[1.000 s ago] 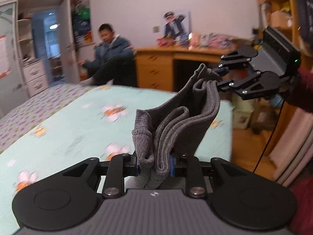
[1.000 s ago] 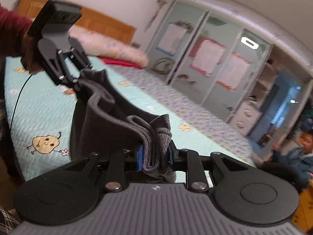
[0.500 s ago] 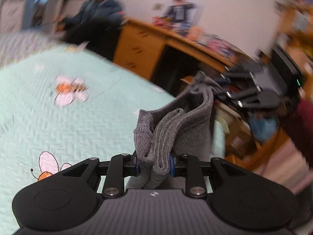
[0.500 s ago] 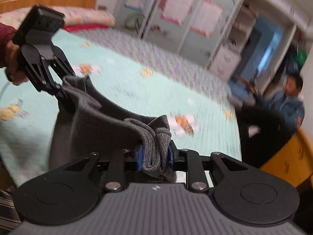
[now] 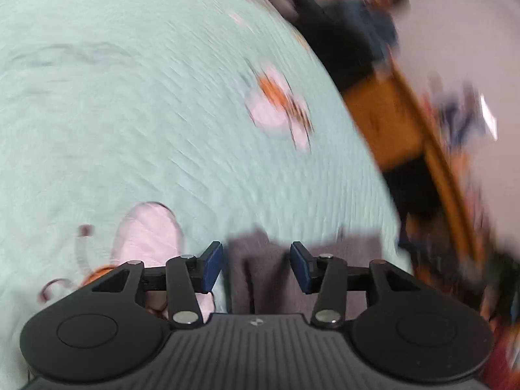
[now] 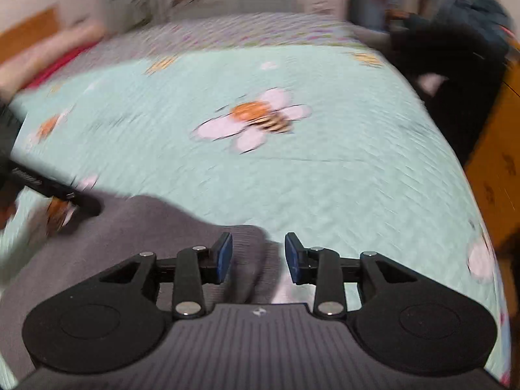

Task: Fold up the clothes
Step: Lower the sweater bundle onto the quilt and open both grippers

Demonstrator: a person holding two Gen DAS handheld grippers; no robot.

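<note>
On the mint-green bedspread (image 6: 325, 169), printed with bees and flowers: one grey knitted garment (image 6: 136, 227), lying flat near the bed's edge. Left gripper (image 5: 256, 266): jaws opening, blue pads clear of the grey cloth that lies between and below them. Right gripper (image 6: 258, 256): jaws opening likewise, garment edge beneath, pads not pressing it; both views blurred.

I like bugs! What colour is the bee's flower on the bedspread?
Pale pink flower, clearest in the right wrist view.
</note>
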